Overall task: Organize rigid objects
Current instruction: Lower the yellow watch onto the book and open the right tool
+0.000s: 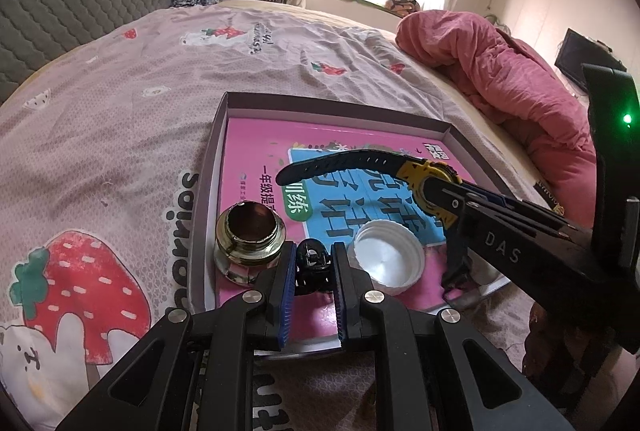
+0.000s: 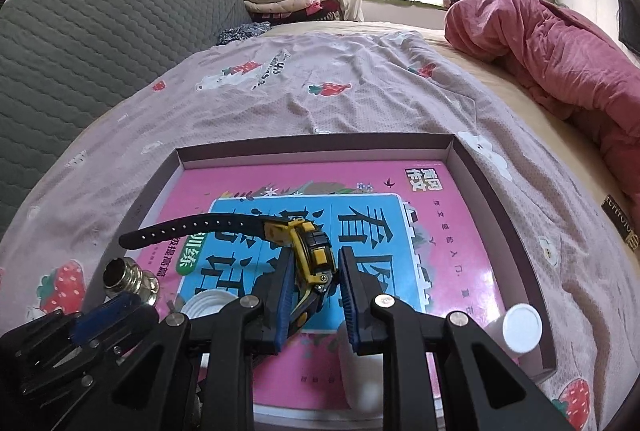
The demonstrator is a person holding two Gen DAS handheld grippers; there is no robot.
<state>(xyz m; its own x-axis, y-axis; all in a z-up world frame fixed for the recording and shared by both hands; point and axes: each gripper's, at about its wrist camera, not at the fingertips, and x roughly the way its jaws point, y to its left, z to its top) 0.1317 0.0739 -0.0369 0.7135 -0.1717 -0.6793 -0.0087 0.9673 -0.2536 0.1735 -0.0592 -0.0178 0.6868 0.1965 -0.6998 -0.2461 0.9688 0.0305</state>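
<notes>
The near edge of the pink book (image 2: 452, 271) is hidden behind the right gripper (image 2: 316, 307), which also covers most of the watch (image 2: 310, 251) case. A white bottle (image 2: 516, 329) at the tray's near right corner is partly masked by the gripper frame. In the left wrist view, the black hair clip (image 1: 314, 265) shows only between the left gripper (image 1: 312, 295) jaws. The book's small print is unreadable.

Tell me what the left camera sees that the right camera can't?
Only the left wrist view shows the small black hair clip pinched in the left gripper. Only the right wrist view shows the white bottle lying in the tray's near right corner. Both show the yellow watch held by the right gripper, the metal fitting, white lid, pink book and tray.
</notes>
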